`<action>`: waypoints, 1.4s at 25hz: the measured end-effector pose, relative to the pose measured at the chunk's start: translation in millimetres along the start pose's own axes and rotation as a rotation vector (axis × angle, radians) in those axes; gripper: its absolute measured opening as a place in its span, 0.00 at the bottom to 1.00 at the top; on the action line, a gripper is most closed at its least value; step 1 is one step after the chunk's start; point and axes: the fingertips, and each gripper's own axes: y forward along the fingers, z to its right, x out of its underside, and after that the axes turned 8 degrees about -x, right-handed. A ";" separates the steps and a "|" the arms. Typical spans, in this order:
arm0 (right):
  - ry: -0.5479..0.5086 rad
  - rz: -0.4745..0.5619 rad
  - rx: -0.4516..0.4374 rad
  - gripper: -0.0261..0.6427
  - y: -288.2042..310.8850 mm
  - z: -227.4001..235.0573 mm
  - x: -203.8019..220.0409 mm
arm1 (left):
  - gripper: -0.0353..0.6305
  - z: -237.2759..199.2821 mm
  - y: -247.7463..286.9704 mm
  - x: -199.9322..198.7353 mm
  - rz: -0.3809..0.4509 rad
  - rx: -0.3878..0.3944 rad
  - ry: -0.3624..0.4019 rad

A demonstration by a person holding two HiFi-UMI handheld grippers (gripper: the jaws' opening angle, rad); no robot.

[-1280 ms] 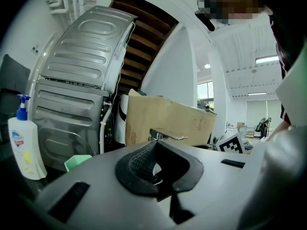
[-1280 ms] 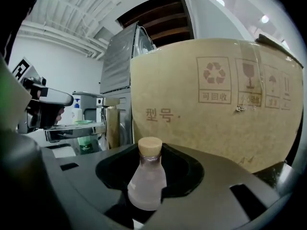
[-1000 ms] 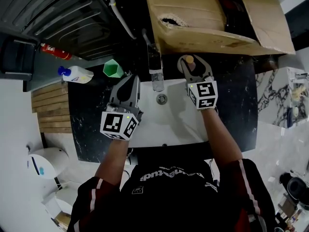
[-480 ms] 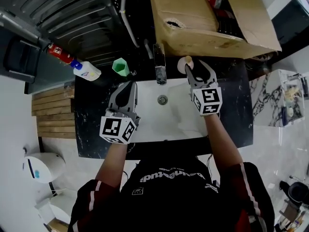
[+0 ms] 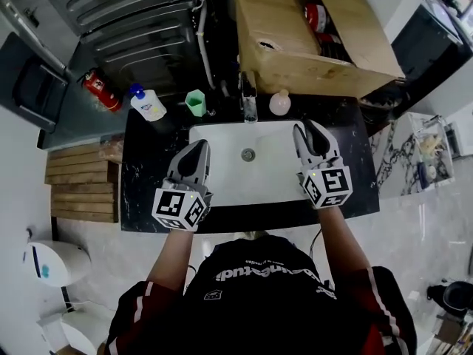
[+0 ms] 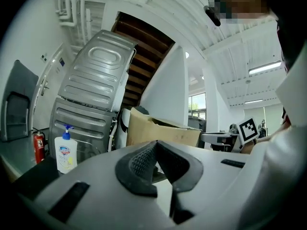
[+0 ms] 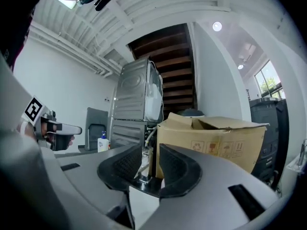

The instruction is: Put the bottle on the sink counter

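A small pale pink bottle (image 5: 280,103) stands upright on the black sink counter (image 5: 347,135), just right of the faucet (image 5: 249,103). My right gripper (image 5: 308,133) hovers over the right side of the white basin (image 5: 222,172), a short way nearer me than the bottle and apart from it. Its jaws are closing, a gap still shows, and nothing is between them (image 7: 146,164). My left gripper (image 5: 197,151) hangs over the basin's left side, shut and empty (image 6: 156,157).
On the counter's left stand a green cup (image 5: 195,102) and a white soap dispenser (image 5: 148,104), with a red fire extinguisher (image 5: 100,89) beyond them. An open cardboard box (image 5: 310,39) sits behind the sink. Grey metal panels (image 5: 126,13) fill the back left.
My right gripper, earlier closed around the bottle, opened, left it standing on the counter and drew back toward me. The left gripper stayed shut over the basin.
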 end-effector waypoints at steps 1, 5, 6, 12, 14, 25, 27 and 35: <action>-0.002 0.014 -0.006 0.24 -9.1 -9.7 -8.3 | 0.07 3.9 -7.4 -4.9 0.007 0.010 0.001; -0.010 0.068 -0.065 0.15 -36.9 -51.5 -39.8 | 0.07 21.5 -32.2 -21.2 0.023 0.059 -0.002; -0.015 0.077 -0.084 0.13 -41.6 -62.2 -46.4 | 0.07 26.5 -37.0 -24.5 0.025 0.073 -0.002; -0.004 0.099 -0.181 0.10 -55.0 -119.9 -69.2 | 0.07 56.0 -55.6 -37.4 0.005 0.163 0.001; 0.006 0.094 -0.203 0.10 -58.7 -134.3 -71.2 | 0.07 64.8 -60.2 -40.4 0.000 0.191 0.016; 0.054 0.037 -0.184 0.10 -80.6 -155.6 -69.6 | 0.07 76.8 -78.3 -39.4 -0.018 0.244 0.048; 0.062 0.042 -0.177 0.10 -84.6 -155.4 -71.0 | 0.07 78.6 -81.2 -40.2 -0.014 0.249 0.045; 0.066 0.041 -0.133 0.10 -93.6 -152.6 -67.3 | 0.07 80.4 -84.9 -34.5 -0.022 0.249 0.033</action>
